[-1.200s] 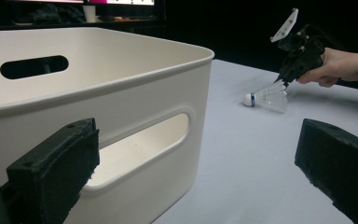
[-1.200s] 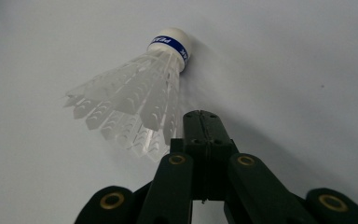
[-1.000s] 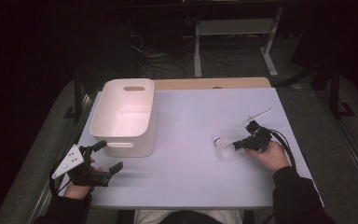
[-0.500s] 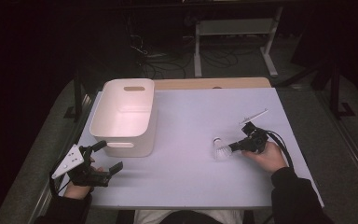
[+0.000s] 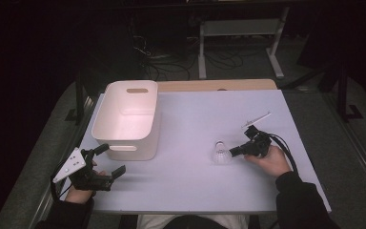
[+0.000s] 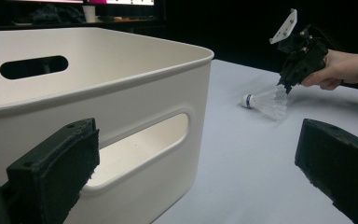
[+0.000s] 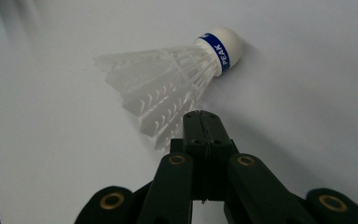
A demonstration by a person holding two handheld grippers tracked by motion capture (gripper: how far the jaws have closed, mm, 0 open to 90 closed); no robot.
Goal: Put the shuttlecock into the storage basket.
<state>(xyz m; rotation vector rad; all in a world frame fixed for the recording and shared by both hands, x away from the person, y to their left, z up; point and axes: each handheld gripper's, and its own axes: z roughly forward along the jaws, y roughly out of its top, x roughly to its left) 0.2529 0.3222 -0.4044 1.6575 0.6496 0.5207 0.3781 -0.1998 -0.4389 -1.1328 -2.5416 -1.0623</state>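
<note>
A white shuttlecock [image 5: 220, 153] [image 6: 265, 100] [image 7: 177, 79] with a blue band lies on the pale table [image 5: 195, 191], right of centre, cork pointing away from my right gripper. My right gripper [image 5: 233, 151] [image 6: 283, 86] [image 7: 203, 116] has its jaws pressed together at the rim of the feather skirt and looks pinched on it. A white plastic bin [image 5: 124, 86] [image 6: 121, 70] with handle slots stands at the left. My left gripper [image 5: 113, 159] [image 6: 198, 140] is open just in front of the bin's near wall, holding nothing.
The bin looks empty inside. A wooden strip [image 5: 219, 85] runs along the table's far edge. Beyond it, metal stand legs [image 5: 202, 57] and cables lie on a dark floor.
My right gripper has slid a little left and toward the person, closing up to the shuttlecock's skirt. The left gripper and the bin have not moved.
</note>
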